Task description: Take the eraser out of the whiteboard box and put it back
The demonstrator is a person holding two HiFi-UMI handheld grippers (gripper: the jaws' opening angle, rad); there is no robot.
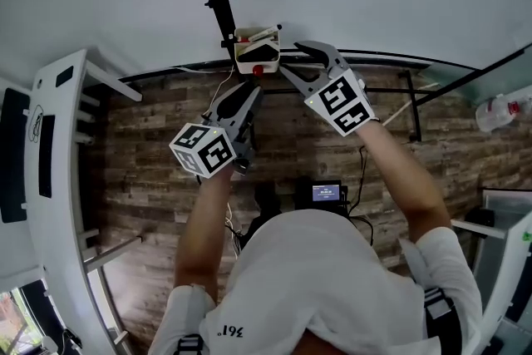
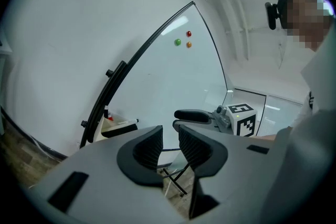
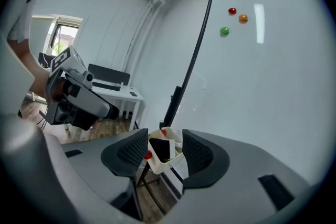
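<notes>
Jaws of left claw [image 2: 169,139] and right claw [image 3: 164,140], ribbed black, gape empty; cream box [image 3: 164,162] holds dark eraser [image 3: 161,148].

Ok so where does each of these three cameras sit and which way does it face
Head view: on the person's head, facing steeply down at the whiteboard box and floor; shows both forearms, torso, left gripper, right gripper.
Left gripper view: on the left gripper, facing along its jaws toward the whiteboard; shows those jaws.
Right gripper view: on the right gripper, facing the box framed between its parted jaws.
Shared: both gripper views show the whiteboard's three magnets, the box and the other gripper.
</notes>
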